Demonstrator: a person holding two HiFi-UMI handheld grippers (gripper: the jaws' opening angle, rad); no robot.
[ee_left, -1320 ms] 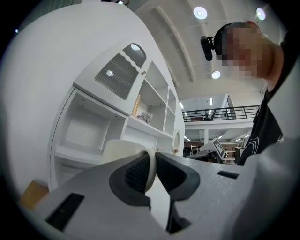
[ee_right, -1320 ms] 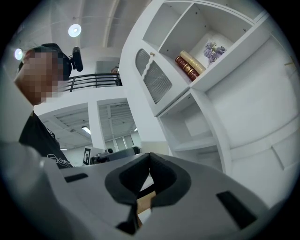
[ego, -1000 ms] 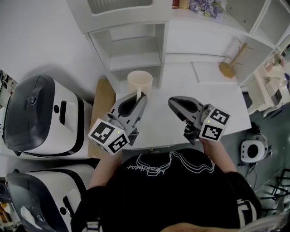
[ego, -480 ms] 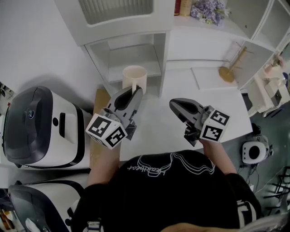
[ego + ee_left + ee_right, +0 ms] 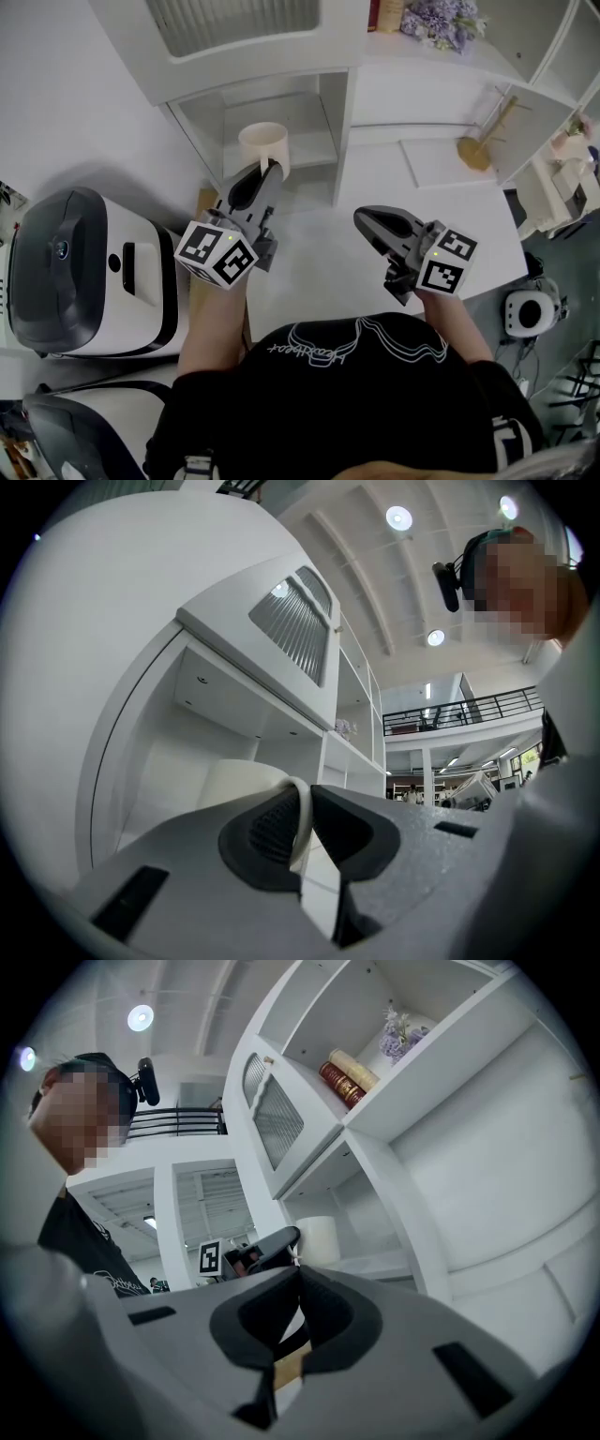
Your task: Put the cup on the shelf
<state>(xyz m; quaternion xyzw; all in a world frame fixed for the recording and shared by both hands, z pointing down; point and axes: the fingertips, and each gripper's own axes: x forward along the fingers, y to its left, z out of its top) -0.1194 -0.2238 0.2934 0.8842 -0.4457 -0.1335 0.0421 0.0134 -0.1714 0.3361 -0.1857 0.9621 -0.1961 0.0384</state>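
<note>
One thin handle (image 5: 305,817) is all the left gripper (image 5: 270,169) has pinched, so the cup (image 5: 263,142), upper middle at the shelf (image 5: 314,150) mouth, could swing and clip the edge. Meanwhile the right gripper (image 5: 362,218) is closed, empty.

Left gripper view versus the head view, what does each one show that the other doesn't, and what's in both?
Only the left gripper view shows the left gripper with its jaws pinching the thin white edge of the cup, plus ceiling lights. Only the head view shows the right gripper, holding nothing over the table, and the white appliance at the left. Both show the cup at the opening of the white shelf unit.
</note>
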